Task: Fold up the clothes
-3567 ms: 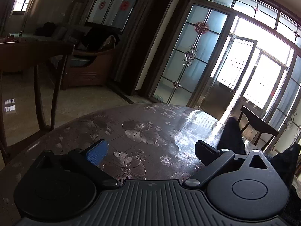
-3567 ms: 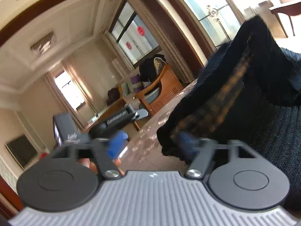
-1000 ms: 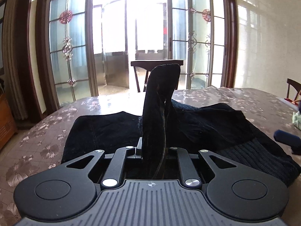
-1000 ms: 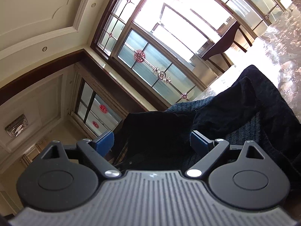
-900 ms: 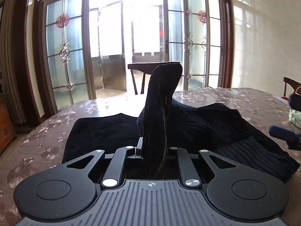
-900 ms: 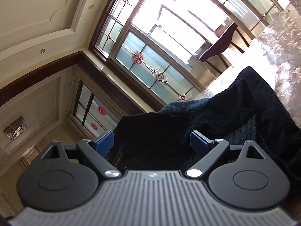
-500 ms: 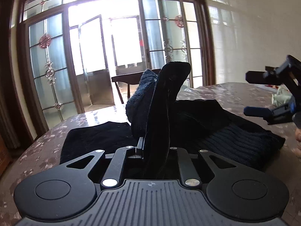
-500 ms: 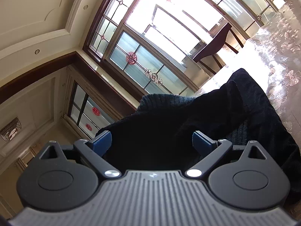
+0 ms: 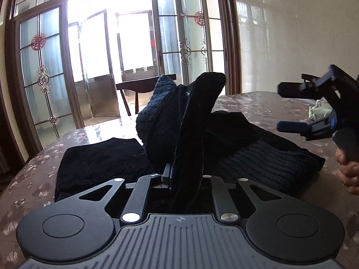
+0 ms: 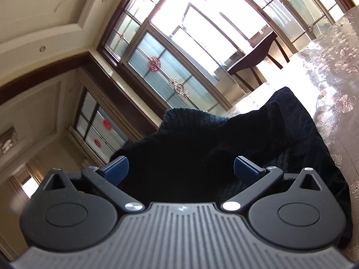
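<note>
On the bench (image 9: 264,107), with its floral brown cover, the dark knitted sweater (image 9: 258,157) lies spread across the middle, its ribbed hem toward the right edge and a flat dark panel toward the left. Above the sweater's centre, a fold of its fabric stands lifted in a tall ridge, pinched between the left tongs (image 9: 179,179), whose arms are pressed together on the cloth. Right of the sweater, the right tongs (image 9: 291,107) hang just above the bench with their blue-padded fingers spread wide, gripping nothing; in their own view the pads (image 10: 116,168) frame the dark knit without touching it. A hand (image 9: 347,170) holds their grip. Beyond the sweater, a pale green cloth (image 9: 318,112) rests on the bench.
</note>
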`<state>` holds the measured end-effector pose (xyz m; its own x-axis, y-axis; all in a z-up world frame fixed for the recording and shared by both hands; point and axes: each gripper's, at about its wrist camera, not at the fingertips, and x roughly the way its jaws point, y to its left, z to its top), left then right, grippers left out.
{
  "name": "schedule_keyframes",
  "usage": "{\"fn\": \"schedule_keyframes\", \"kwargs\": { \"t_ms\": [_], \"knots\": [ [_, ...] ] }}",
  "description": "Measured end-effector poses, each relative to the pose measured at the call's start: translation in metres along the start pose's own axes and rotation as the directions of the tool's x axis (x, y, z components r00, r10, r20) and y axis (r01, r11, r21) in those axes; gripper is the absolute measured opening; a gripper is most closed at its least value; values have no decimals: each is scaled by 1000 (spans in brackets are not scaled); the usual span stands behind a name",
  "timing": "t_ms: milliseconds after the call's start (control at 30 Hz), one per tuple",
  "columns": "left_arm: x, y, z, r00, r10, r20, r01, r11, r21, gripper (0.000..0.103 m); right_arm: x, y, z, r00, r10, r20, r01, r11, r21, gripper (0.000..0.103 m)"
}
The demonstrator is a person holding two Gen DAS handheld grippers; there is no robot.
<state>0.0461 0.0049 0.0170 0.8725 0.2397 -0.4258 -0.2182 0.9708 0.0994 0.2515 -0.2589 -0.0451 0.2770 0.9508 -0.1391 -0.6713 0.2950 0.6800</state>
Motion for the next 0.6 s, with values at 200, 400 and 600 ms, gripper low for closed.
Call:
{"fn": "schedule_keyframes", "kwargs": {
  "t_ms": [200, 400, 600],
  "knots": [
    [3, 4, 11, 996, -23, -82, 24, 1000, 9, 12, 41, 41, 34, 990, -95, -102, 87, 993, -81, 103],
    [6, 10, 25, 981, -34, -189, 34, 999, -5, 12, 99, 80, 93, 950, -188, -248, 173, 982, -82, 103],
    [2, 9, 33, 964, -45, -261, 50, 999, 13, 12, 166, 113, 128, 839, -345, -421, 310, 939, -152, 103]
  ]
}}
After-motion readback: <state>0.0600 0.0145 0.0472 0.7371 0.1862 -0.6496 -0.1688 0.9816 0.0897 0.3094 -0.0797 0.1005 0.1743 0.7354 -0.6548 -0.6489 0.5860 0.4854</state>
